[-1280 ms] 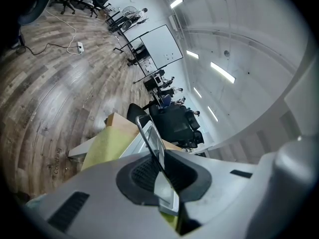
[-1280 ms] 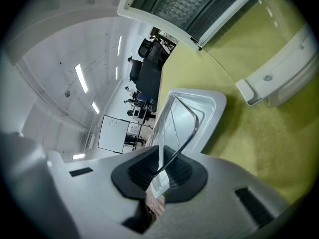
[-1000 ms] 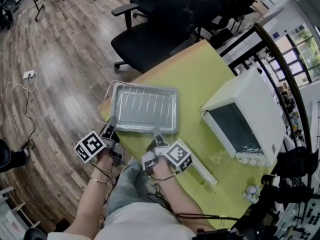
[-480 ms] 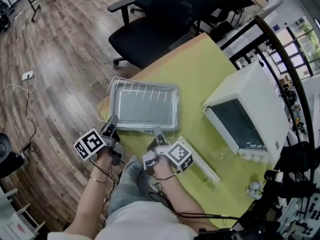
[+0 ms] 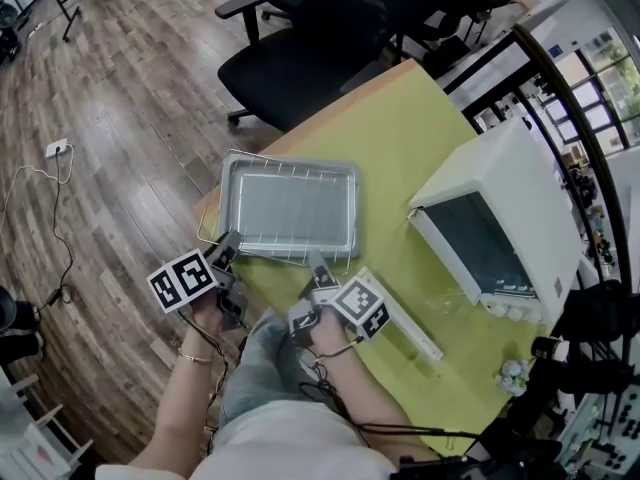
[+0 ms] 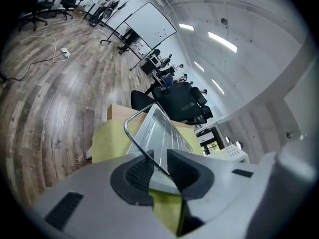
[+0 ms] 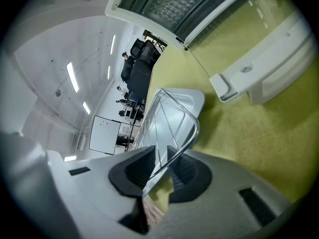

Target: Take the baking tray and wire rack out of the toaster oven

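The grey baking tray (image 5: 290, 206) lies on the wire rack (image 5: 214, 230) at the near left corner of the yellow-green table (image 5: 400, 148). My left gripper (image 5: 228, 243) is at the rack's near left edge, my right gripper (image 5: 316, 264) at its near right edge. Both pairs of jaws have just been opening. In the left gripper view the rack's wire rim (image 6: 142, 146) runs between the pads of the left gripper (image 6: 158, 169) with gaps either side. In the right gripper view the wire (image 7: 192, 128) likewise passes loosely through the right gripper (image 7: 162, 171).
The white toaster oven (image 5: 510, 198) stands at the right with its glass door (image 5: 400, 318) folded down onto the table. Black office chairs (image 5: 320, 58) stand beyond the table's far edge. The wooden floor (image 5: 100, 168) lies left. A crumpled paper ball (image 5: 508, 376) sits near the right.
The left gripper's marker cube has rolled slightly. Tray and rack rest in the same spot on the table, and both hands stay at its near edge.
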Available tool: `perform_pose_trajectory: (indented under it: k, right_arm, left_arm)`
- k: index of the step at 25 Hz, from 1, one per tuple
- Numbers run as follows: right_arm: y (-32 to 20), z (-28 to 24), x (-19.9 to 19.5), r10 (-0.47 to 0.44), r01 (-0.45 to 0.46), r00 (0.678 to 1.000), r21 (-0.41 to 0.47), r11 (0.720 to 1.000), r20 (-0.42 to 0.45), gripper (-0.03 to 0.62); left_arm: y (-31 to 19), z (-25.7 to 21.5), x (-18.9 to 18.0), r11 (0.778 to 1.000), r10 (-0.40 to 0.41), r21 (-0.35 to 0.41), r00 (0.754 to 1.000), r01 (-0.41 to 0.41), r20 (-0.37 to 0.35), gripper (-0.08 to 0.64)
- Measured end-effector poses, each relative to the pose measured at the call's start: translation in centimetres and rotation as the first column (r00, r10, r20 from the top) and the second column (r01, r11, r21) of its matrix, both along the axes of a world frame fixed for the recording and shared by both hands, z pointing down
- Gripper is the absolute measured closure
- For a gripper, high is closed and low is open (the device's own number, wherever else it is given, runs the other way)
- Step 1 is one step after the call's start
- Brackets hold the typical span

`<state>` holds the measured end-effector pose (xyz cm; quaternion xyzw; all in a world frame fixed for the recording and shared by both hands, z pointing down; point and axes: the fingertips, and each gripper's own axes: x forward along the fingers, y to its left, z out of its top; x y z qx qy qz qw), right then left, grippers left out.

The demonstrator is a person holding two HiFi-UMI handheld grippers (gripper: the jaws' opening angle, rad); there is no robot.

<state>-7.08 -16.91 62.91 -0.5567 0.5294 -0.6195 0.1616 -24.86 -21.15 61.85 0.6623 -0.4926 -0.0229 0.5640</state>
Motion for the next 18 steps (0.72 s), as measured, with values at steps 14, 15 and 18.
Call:
perform_pose_trajectory:
  k: [14,15,18]
  right_arm:
    - [1.5,0.4,0.9,0.024,-0.023,1.0,-0.046,0.999,0.014,0.439]
    - [1.6,0.4,0.8,0.022,-0.022,1.0,-0.049,0.999,0.017,0.436]
    - [2.1,0.6,0.6,0.023,-0.022,0.999,-0.064,0.998,0.026,0.429]
  left_arm:
    - [2.8,0.7,1.2,0.983,0.14,-0.122,0.99,-0.137,0.016,0.367]
    - [2.9,0.7,1.3,0.981,0.149,-0.127,0.989,-0.146,0.011,0.364]
    - [3.4,0.7,1.5,0.975,0.17,-0.144,0.985,-0.168,-0.001,0.355]
